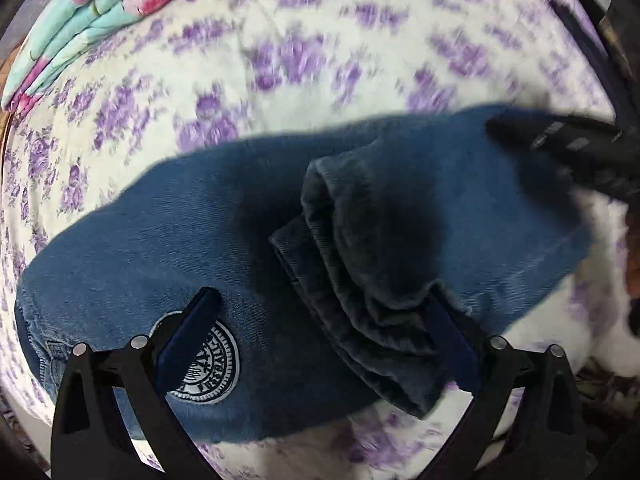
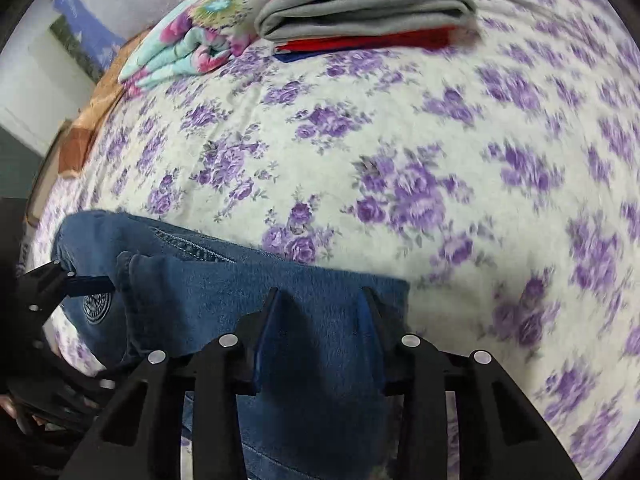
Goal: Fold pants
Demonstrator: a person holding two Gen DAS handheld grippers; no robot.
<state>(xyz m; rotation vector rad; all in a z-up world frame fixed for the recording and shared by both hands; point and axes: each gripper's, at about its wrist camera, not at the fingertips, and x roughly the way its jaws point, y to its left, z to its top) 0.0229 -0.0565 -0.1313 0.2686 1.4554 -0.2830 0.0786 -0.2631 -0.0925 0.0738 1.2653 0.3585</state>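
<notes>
Round patch (image 1: 206,364) on jeans (image 1: 120,248), lower left: ringed lettering, too blurred to read.
Other text: none legible.

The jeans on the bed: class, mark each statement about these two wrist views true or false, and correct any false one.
1. The jeans lie on a bedspread printed with purple flowers. True.
2. A round white patch shows on the denim. True.
3. The left gripper has its jaws shut tight. False: they stand wide apart.
4. The folded grey cloth lies on the jeans. False: it lies far off, atop red cloth.
</notes>
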